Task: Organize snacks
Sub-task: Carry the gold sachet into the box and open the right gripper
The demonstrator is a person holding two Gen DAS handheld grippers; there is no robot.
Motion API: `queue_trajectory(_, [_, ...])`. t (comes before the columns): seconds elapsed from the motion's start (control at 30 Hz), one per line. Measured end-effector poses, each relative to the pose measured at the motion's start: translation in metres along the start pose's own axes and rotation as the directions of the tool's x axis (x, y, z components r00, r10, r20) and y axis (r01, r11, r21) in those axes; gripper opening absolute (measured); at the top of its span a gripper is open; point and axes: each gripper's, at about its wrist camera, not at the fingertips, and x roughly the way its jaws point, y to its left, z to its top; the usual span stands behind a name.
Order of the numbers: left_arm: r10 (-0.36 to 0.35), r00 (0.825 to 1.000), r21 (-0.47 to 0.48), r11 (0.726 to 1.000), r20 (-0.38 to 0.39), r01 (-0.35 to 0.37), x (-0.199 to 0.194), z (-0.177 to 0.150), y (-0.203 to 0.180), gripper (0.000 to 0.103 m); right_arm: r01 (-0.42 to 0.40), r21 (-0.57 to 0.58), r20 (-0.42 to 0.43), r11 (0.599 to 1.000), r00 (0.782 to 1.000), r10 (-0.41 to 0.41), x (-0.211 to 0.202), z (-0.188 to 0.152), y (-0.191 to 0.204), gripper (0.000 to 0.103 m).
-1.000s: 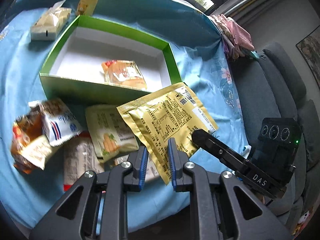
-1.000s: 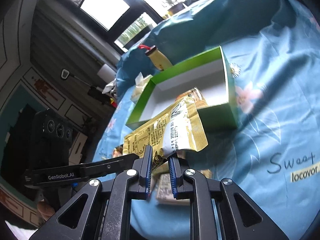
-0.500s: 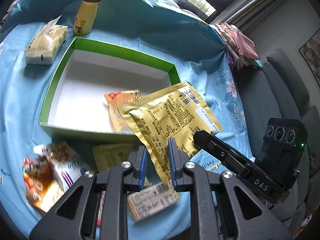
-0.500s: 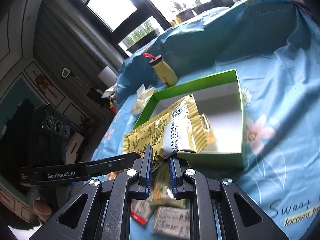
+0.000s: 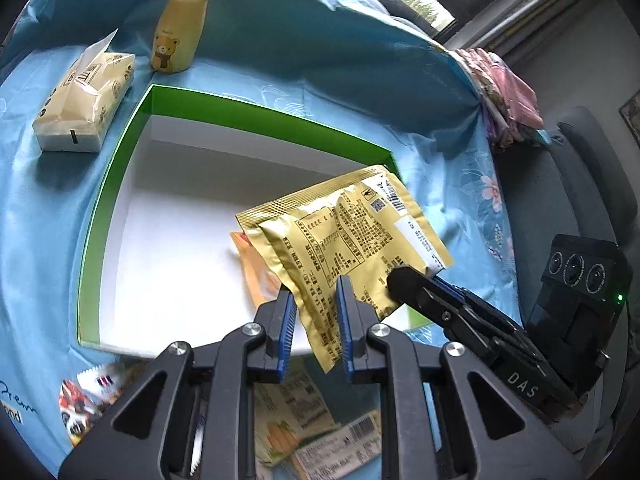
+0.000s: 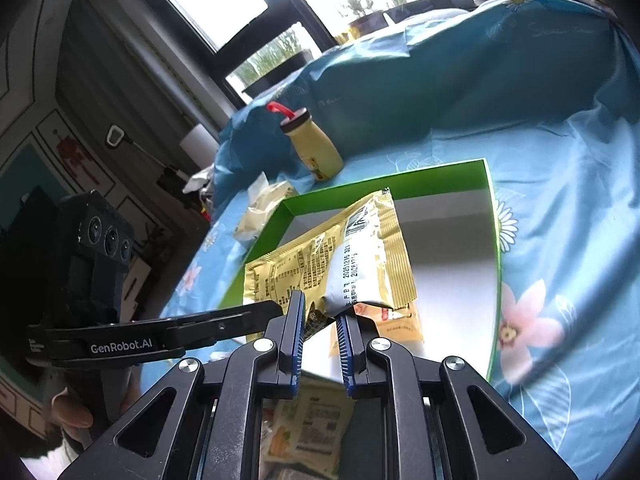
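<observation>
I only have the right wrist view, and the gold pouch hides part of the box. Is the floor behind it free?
Observer: Yes. In the left wrist view the green box has bare floor left of the orange packet.
Operator: Do the left tongs really have the pouch?
Observer: Yes, the left tongs are shut on the lower edge of the gold pouch.
Operator: Any snack outside that I miss?
Observer: A red-and-white packet lies on the blue cloth by the box's near left corner.

Daylight comes through dark-framed windows [image 6: 224,4] with greenery outside. A grey sofa [image 5: 592,184] stands beside the blue floral cloth [image 6: 560,208], folded pink fabric [image 5: 508,92] at its edge
</observation>
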Motion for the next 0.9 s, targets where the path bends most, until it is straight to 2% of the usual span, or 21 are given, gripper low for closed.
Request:
queue_trajectory(0.5, [0.072,0.996,-0.03,0.997,-0.051,-0.073,0.033,0.015,0.021,0.018,0.076,-0.056,-0.099,0.996,0.992,-0.081,0.051,0.009,-0.008,0.019])
queue_trajectory(0.67, [0.094,0.993,-0.036,0.995,-0.066,-0.096,0.042,0.02,0.025,0.022,0.126,-0.083,-0.114,0.989,0.984,-0.135,0.057,0.011,-0.008,0.019])
queue_trajectory(0.77, [0.109,0.992,-0.04,0.993,-0.068,-0.112,0.043,0.019,0.026,0.031,0.153,-0.096,-0.118,0.983,0.979,-0.164,0.059,0.011,-0.008,0.019])
queue_trajectory(0.83, [0.109,0.992,-0.047,0.993,-0.061,-0.112,0.04,0.019,0.028,0.047,0.168,-0.103,-0.115,0.98,0.977,-0.18,0.059,0.012,-0.008,0.023])
queue_trajectory(0.9, [0.115,0.992,-0.058,0.991,-0.048,-0.118,0.036,0.02,0.03,0.06,0.196,-0.11,-0.101,0.974,0.973,-0.207,0.055,0.012,-0.008,0.034])
